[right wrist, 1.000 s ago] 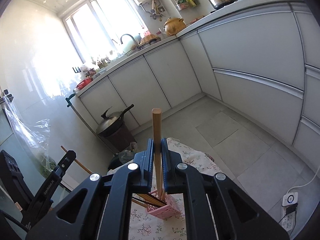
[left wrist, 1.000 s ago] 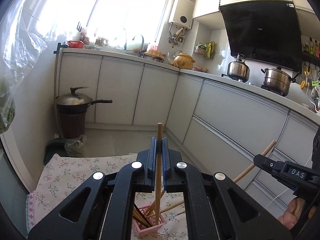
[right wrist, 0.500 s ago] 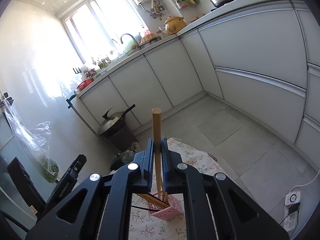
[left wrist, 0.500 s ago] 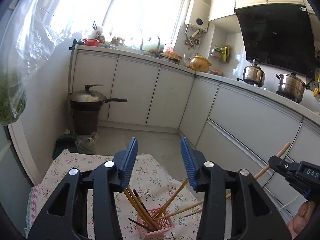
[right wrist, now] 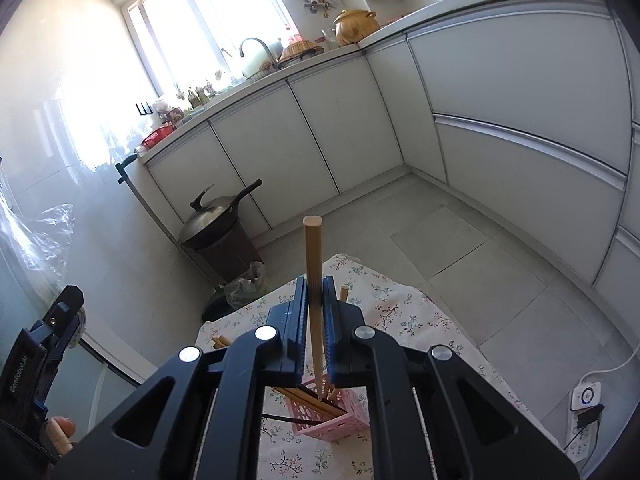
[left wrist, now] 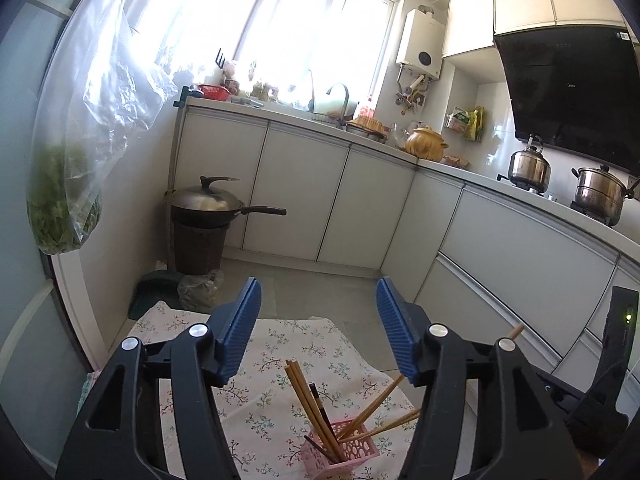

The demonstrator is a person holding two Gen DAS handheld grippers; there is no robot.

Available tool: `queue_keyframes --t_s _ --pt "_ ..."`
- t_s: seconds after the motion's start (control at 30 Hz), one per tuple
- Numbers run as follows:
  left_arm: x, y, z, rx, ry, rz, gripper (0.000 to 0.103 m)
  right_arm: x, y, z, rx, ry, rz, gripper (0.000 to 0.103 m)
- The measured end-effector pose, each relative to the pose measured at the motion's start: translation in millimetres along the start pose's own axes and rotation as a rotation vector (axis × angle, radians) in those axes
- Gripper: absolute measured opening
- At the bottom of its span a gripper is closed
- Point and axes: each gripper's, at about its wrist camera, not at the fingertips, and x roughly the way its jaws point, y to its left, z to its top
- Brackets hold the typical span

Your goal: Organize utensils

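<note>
- Our right tongs (right wrist: 316, 320) are pressed together on a wooden chopstick (right wrist: 313, 264), which stands nearly upright between the blue pads, its square top well above them and its thin end pointing down.
- In the right wrist view that lower end sits at the mouth of the pink basket (right wrist: 340, 420), in among the sticks already there; we cannot tell whether it touches the bottom.
- Our left tongs (left wrist: 318, 332) are spread wide and hold nothing. They hover above the same pink basket (left wrist: 344, 454), which lies below and between the two fingers.
- The chopsticks in the basket (left wrist: 308, 396) lean outward in several directions, some light, some dark.
- The basket stands on a flowered cloth (left wrist: 276, 364) that covers the tabletop.
- We judge the step in hand to be dropping this last held stick into the basket. The next move calls for lowering it a little and then parting the right tongs, keeping it straight so it slides in beside the others rather than knocking the light basket over.
</note>
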Motion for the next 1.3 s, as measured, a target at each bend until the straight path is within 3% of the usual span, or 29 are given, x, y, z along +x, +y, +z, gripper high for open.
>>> queue_keyframes --t_s 0.2,0.33,0.4,0.47,0.7,1.0,1.13,1.3 --pt "-2 -5 -2 0.018 0.001 -0.002 0.059 16 0 -6 -0.010 0.010 0.022 0.017" --pt "-7 -14 -2 0.042 -0.005 -0.007 0.064 0 2 -5 -0.042 -0.021 0.006 0.017" --pt "-10 -19 -4 0.058 -0.013 -0.001 0.068 -11 4 -5 -0.067 -0.042 -0.010 0.019" --pt "-16 -26 -5 0.081 -0.031 0.012 0.073 -20 5 -4 -0.084 -0.054 -0.017 0.027" --pt "-29 -44 -8 0.133 -0.070 0.029 0.092 -46 5 -7 -0.135 -0.089 -0.045 0.032" --pt "-37 -57 -18 0.173 -0.074 0.053 0.096 -76 -2 -7 -0.165 -0.146 -0.096 0.056" --pt "-39 -60 -23 0.171 -0.060 0.034 0.096 -86 -7 -10 -0.170 -0.165 -0.135 0.073" --pt "-42 -63 -29 0.180 -0.072 0.051 0.096 -91 -16 -13 -0.153 -0.172 -0.181 0.086"
